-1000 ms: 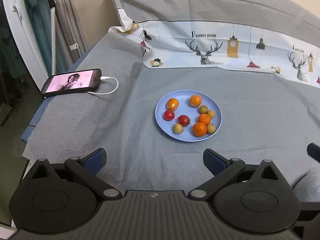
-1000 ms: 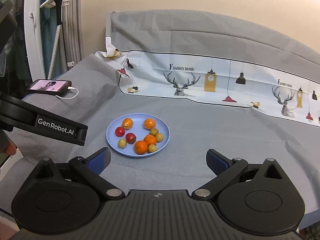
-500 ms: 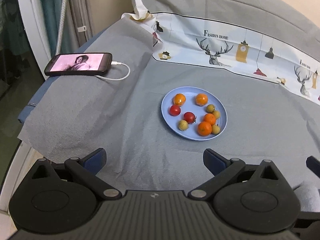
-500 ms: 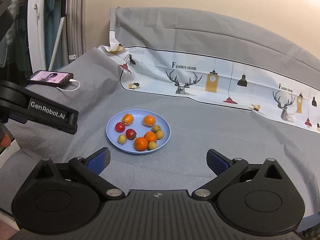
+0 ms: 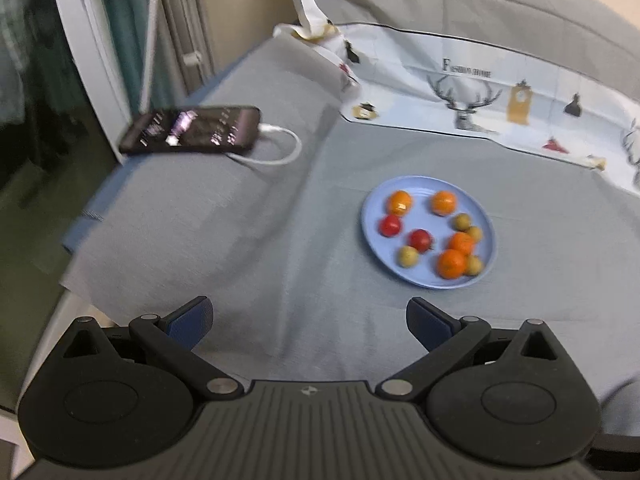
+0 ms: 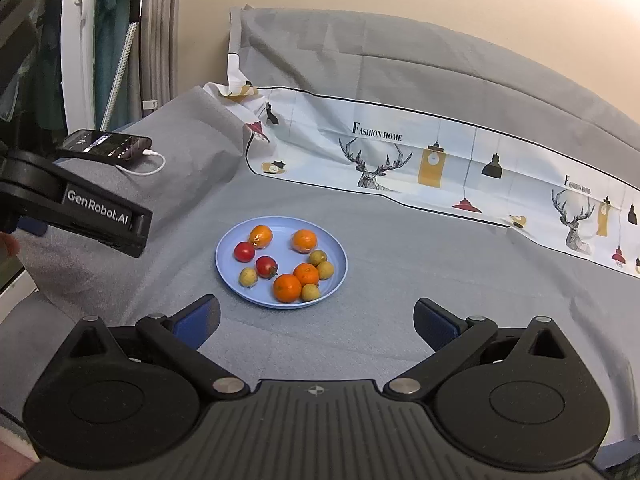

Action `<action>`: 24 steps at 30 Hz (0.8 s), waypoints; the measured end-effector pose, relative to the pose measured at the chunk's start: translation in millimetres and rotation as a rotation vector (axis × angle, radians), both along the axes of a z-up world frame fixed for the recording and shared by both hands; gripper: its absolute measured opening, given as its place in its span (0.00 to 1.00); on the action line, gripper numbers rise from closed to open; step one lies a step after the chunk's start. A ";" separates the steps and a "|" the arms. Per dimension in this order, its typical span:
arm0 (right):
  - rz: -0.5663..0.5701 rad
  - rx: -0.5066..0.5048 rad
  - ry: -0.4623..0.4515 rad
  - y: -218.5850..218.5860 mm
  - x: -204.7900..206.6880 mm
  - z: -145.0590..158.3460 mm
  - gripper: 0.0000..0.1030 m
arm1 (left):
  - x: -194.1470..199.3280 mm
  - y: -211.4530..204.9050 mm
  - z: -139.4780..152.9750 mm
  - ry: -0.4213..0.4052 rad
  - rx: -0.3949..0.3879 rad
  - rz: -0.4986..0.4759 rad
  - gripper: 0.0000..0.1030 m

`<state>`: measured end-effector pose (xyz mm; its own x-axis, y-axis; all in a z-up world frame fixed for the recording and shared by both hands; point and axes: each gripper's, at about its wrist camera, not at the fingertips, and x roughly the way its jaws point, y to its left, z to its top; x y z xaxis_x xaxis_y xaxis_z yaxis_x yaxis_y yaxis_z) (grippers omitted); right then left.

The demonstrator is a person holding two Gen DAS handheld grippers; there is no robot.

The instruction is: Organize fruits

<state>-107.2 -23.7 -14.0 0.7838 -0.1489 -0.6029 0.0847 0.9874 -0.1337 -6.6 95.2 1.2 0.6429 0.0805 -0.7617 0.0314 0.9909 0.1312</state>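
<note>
Blue plate [image 6: 338, 280]: lying flat on the grey bed cover [image 6: 380, 344], ahead of both grippers and touching neither; holding all the fruit.
Oranges: four are sitting on the plate, two at the far side [image 6: 260, 236] [image 6: 304, 239] and two at the near right [image 6: 306, 273] [image 6: 287, 287]; the near pair is touching.
Red fruits: two [image 6: 244, 251] [image 6: 266, 266] are lying just beside each other on the plate's left half.
Small yellow-green fruits: one [image 6: 248, 276] is sitting at the near left, three [image 6: 318, 257] [image 6: 325, 270] [image 6: 310, 292] are clustering round the near oranges.
Left gripper [image 5: 308, 322]: hovering over the cover with jaws spread wide and nothing between the blue pads; its black side arm, reading "GenRobot.AI", is showing at the left of the right wrist view.
Right gripper [image 6: 316, 322]: hovering just short of the plate, jaws spread wide, gripping nothing.
Printed strip [image 6: 440, 160]: running across the bed behind the plate, showing stags, lamps and clocks, and reading "FASHION HOME" twice.
Phone [image 5: 192, 130]: lying at the bed's far left corner, well apart from the plate, with its screen glowing; the screen text is too blurred to read.
White cable [image 5: 276, 148]: plugging into the phone's right end and looping on the cover.
</note>
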 end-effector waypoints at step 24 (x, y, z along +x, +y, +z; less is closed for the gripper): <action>0.012 -0.007 -0.012 0.4 0.7 2.5 0.99 | 0.1 -5.0 2.6 0.018 -0.001 -0.019 1.00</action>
<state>-106.5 -23.3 -11.5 0.7929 -0.1439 -0.5921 0.0747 0.9873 -0.1399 -6.5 90.1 3.8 0.6307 0.0680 -0.7731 0.0525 0.9901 0.1299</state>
